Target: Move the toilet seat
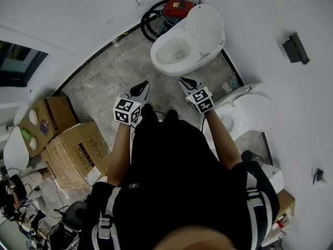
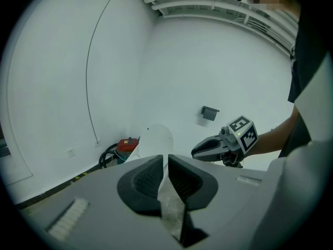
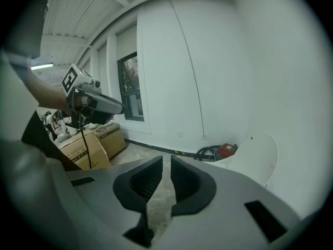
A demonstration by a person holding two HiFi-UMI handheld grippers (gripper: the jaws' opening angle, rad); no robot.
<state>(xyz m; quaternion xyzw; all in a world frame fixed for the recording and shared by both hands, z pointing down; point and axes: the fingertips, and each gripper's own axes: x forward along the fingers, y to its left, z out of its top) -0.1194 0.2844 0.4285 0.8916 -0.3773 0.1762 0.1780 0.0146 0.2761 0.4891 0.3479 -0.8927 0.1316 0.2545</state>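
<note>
Both tongs are empty. The left tongs (image 2: 166, 159) and the right tongs (image 3: 166, 160) each show only a narrow slit between the pads, with floor visible through it and nothing pinched. In the head view both are held side by side in front of the person. They point toward the toilet (image 1: 171, 53) and stop short of it without touching.

The toilet seat (image 1: 205, 27) stands raised and leans back toward the wall above the open bowl. Whether a separate ring lies on the bowl rim cannot be told.

Likely faults from this position:

- **Failed entry.** The slit looks too narrow to take the seat edge. If the tongs advance as they are, the tips would probably butt against the plastic and push the seat, not grip it.
- **Slip.** The seat surface looks smooth and glossy. A shallow or one-sided pinch near the rim may slide off as the seat swings.
- **Slam.** If the seat comes free past its balance point it would likely fall onto the bowl.
- **Snagging.** A red machine (image 1: 177, 7) and its black hose (image 1: 148, 22) sit just behind the toilet. A second bowl (image 1: 250, 111) stands near the right tongs and limits sideways room.
</note>
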